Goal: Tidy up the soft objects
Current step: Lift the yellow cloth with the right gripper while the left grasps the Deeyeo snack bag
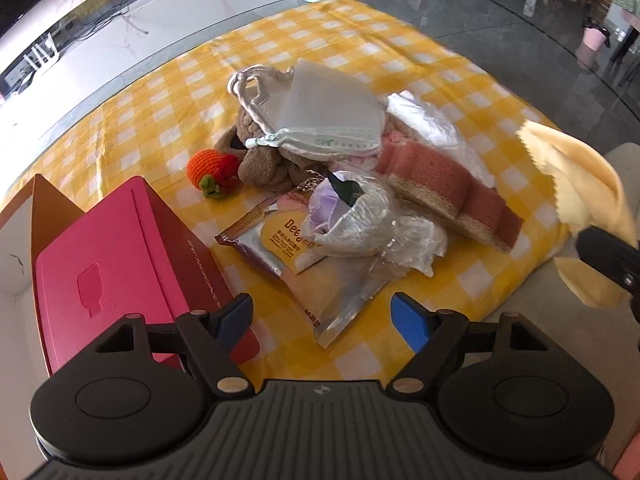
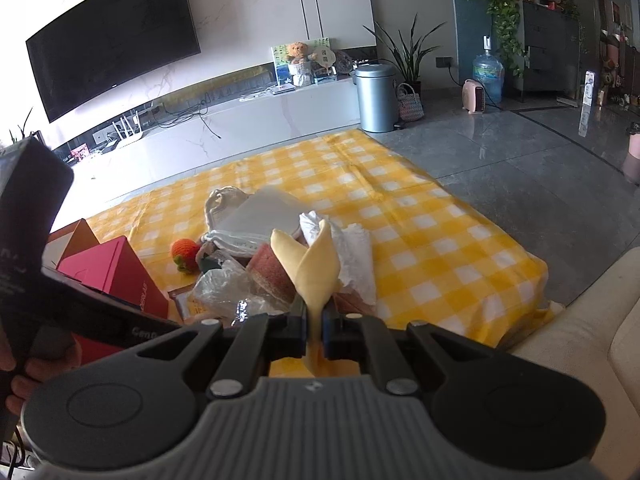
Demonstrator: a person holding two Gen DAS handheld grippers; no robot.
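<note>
Looking along the left gripper, its blue-padded fingers stand spread wide with nothing between them. Just ahead of the tips lies a foil snack packet with a crumpled clear bag on top. To the gripper's left, close by, sits the red box, likely where the soft things go. Farther ahead lie the pink sponge, the brown plush and the crocheted orange toy, all on the yellow checked cloth. To work well, this hand should probably keep its fingers clear of the box mouth.

From the right wrist, the right gripper is pressed together on the yellow cloth piece, which stands up from the fingertips in two flaps; the grip looks narrow, near one end. The pile lies directly ahead and below, the red box ahead to the left. I would carry the piece to the box without shaking, lower it well inside, then release.
</note>
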